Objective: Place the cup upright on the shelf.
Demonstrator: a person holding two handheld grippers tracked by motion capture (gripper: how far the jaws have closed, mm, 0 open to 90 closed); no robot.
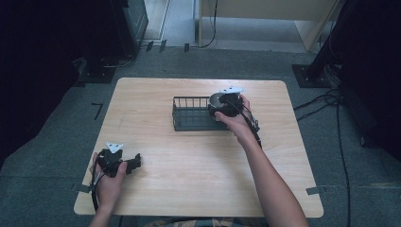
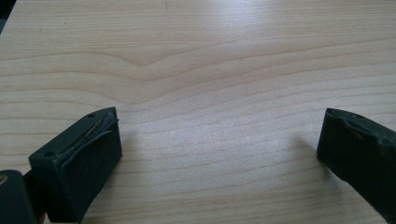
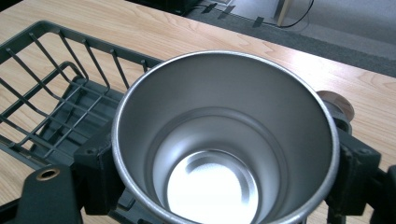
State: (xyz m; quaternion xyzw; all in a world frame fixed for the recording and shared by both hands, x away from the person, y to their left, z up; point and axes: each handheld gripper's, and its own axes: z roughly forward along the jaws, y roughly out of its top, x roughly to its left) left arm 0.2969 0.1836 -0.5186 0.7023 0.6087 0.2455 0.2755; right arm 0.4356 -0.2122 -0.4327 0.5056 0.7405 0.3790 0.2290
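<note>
No writing or brand can be read on anything here. The right gripper [image 1: 226,105], right of centre in the high view, has its jaws closed on a steel cup [image 3: 224,140], one jaw on each side of the cup wall; the cup sits upright at the right end of a dark wire rack [image 1: 191,115]. At lower left of that view the left gripper [image 1: 124,164] rests by the table [image 1: 189,161] edge, jaws wide apart, holding nothing.
</note>
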